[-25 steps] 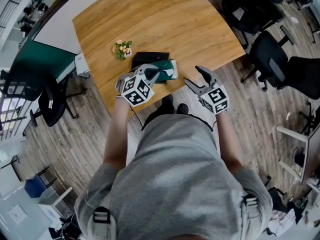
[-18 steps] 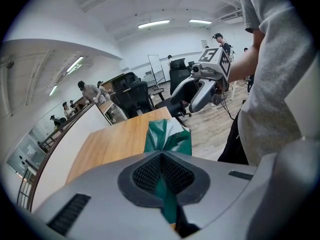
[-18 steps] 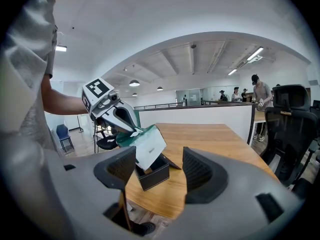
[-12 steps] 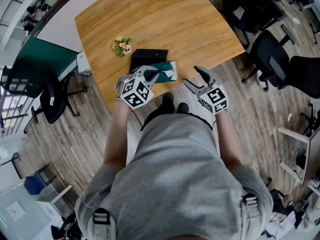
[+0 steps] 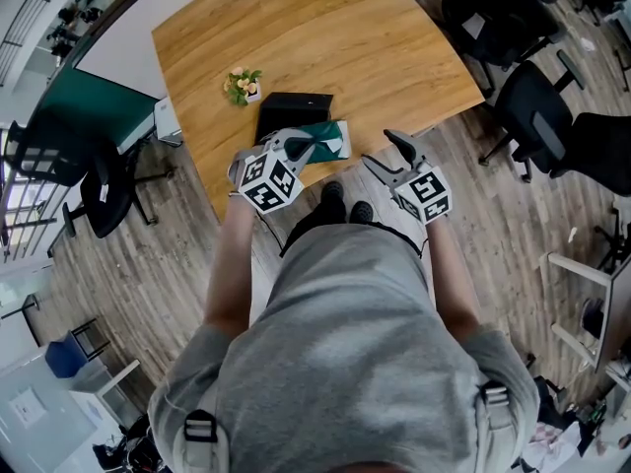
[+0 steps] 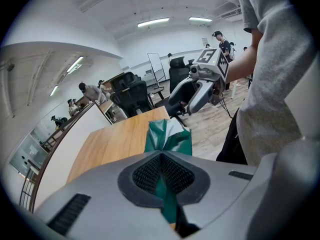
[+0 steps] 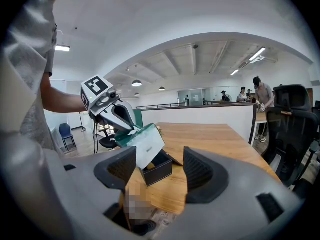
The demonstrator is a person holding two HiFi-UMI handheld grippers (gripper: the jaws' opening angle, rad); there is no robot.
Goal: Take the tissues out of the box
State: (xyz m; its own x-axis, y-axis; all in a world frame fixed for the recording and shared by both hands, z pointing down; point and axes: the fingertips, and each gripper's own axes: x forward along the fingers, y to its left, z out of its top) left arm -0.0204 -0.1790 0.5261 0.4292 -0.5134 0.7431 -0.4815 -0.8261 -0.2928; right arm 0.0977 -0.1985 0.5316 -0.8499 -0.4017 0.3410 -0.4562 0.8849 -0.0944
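A green and white tissue pack (image 5: 328,140) hangs over the table's near edge, just clear of the black box (image 5: 293,110). My left gripper (image 5: 312,146) is shut on the pack's end. In the left gripper view the green wrapper (image 6: 168,138) is pinched between the closed pads. My right gripper (image 5: 386,153) stands open to the right of the pack, past the table edge, with nothing between its fingers. The right gripper view shows the pack (image 7: 145,142) tilted above the open black box (image 7: 158,168), with the left gripper (image 7: 114,111) holding it.
A small potted plant (image 5: 242,87) stands behind the box on the wooden table (image 5: 325,37). Black office chairs (image 5: 537,116) stand to the right, another chair (image 5: 99,200) to the left. Wooden floor lies under my hands. People stand far off in the room.
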